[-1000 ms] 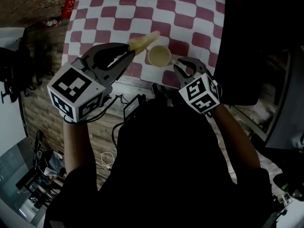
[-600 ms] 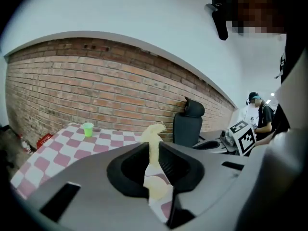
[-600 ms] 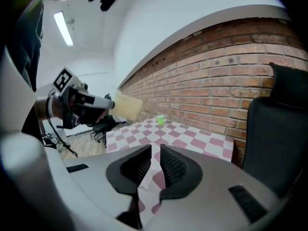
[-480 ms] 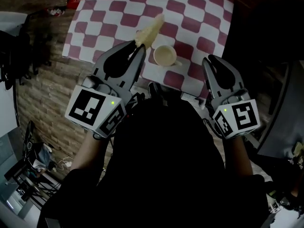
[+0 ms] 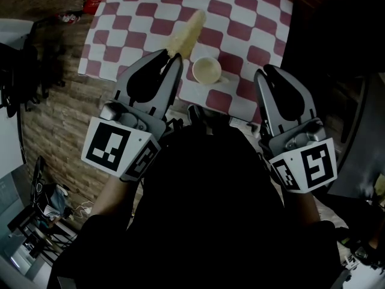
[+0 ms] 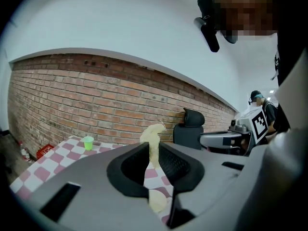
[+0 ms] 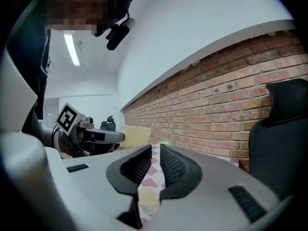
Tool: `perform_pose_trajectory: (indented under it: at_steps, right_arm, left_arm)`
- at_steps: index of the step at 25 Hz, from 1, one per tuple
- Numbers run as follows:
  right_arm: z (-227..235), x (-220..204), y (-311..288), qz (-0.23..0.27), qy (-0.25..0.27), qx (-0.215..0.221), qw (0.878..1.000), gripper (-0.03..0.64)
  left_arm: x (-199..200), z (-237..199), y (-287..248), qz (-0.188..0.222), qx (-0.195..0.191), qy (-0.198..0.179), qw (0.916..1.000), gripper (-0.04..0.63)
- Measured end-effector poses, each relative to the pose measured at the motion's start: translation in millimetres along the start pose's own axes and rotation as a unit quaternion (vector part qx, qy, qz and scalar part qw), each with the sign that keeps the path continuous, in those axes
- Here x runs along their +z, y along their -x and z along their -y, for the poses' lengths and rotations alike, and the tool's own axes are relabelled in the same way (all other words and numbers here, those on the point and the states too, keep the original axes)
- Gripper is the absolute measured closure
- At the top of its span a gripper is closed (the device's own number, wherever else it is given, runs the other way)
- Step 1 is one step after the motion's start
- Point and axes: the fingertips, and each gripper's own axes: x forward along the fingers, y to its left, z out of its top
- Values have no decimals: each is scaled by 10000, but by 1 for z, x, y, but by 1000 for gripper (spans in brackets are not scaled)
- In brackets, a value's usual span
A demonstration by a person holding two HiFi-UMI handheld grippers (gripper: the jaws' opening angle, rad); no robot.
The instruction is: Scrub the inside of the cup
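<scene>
A cream cup (image 5: 204,71) stands upright near the front edge of the red-and-white checked table (image 5: 240,17). My left gripper (image 5: 171,58) is shut on a long yellow sponge (image 5: 185,34), which sticks out past its tips over the table, left of the cup. In the left gripper view the sponge (image 6: 153,138) rises between the jaws of the left gripper (image 6: 153,160), and the cup (image 6: 158,201) shows below them. My right gripper (image 5: 266,74) hovers right of the cup. In the right gripper view the right gripper (image 7: 155,160) has its jaws slightly apart with nothing between them, and the cup (image 7: 148,198) lies below.
A small green cup (image 6: 88,142) stands at the table's far side. A red item (image 5: 93,0) lies on the floor off the far left corner. A black chair (image 6: 190,126) stands by the brick wall (image 6: 72,100). Cables trail below the table's front edge.
The right gripper has drawn back from beside the cup toward the right. The left gripper has shifted right and closer to the cup, still holding the sponge.
</scene>
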Motion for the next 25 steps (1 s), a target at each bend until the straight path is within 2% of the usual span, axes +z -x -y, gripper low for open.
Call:
perform_pose_trajectory:
  at_steps: [19, 25]
  right_arm:
    - [1, 0, -1, 24, 1, -61, 10000, 555]
    - [-2, 10, -5, 147, -9, -135, 9998, 566]
  left_arm:
    - [8, 8, -2, 148, -122, -132, 9997, 528]
    - [4, 8, -1, 22, -96, -101, 9999, 528]
